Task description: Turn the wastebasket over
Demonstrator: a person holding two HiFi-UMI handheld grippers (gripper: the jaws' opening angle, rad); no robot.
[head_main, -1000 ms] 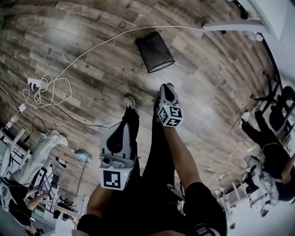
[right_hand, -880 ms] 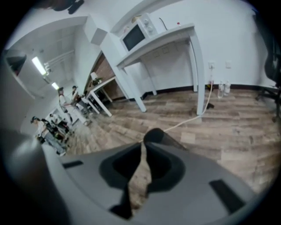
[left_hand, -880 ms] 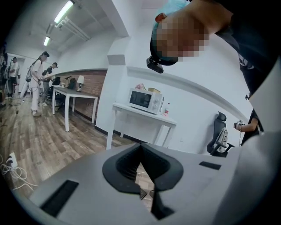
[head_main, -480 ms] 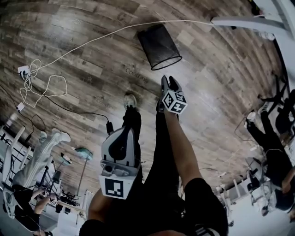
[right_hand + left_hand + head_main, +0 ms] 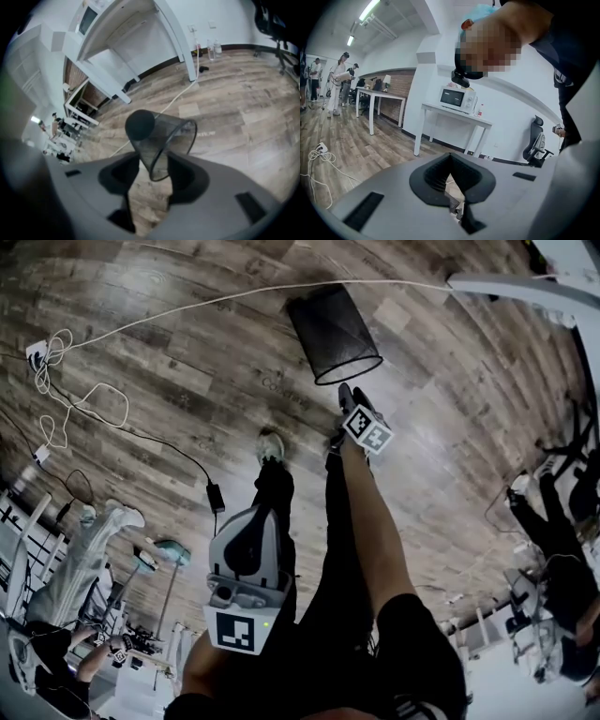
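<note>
Head view. TRAINEE: Where is the wastebasket?

INSTRUCTOR: Upper centre of the frame. It lies on its side on the wood floor. Its mouth faces the bottom of the frame and its closed base faces the top. A white cable passes just behind the base.

TRAINEE: State of the tongs?

INSTRUCTOR: The right tongs are spread and have just been opening. In the right gripper view the near rim lines up with the gap, but neither pad presses on it, so nothing is gripped. The left tongs are pressed together and empty. They sit at the lower left of the head view, well apart from the wastebasket.

TRAINEE: How should the step be done?

INSTRUCTOR: In my judgement:
1. Slide one pad inside the rim and the other outside.
2. Close on the rim wire, not the mesh wall, which will likely flex.
3. Pivot the wastebasket about its base edge. Do not drag it, and keep it off the cable.

TRAINEE: Any labels?

INSTRUCTOR: No brand is legible. The marker cube bears black-and-white square codes and no words. A faint mark on the floor beside the rim is too blurred to read.
</note>
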